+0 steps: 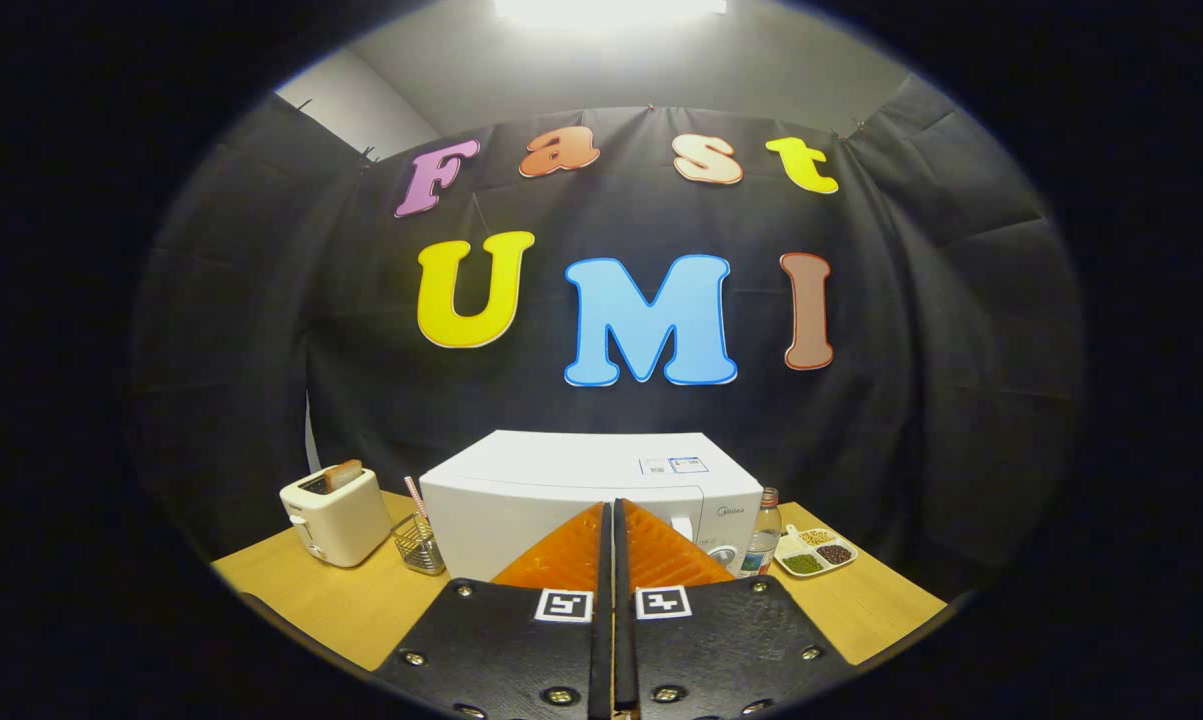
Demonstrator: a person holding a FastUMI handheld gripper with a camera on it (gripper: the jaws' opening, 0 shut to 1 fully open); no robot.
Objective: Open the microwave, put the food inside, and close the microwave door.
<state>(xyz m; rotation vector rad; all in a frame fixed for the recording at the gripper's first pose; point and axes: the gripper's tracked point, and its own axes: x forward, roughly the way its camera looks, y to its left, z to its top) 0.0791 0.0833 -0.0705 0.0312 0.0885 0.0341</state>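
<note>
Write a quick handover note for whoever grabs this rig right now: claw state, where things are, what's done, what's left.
Claw: shut, holding nothing, aimed at the microwave front.
Microwave: on the wooden table, door closed, just beyond the fingers.
Nearby: toaster and wire basket to its left; bottle and sectioned dish to its right.
Done: nothing yet.
Left: open the door, load the food, close the door.
</note>
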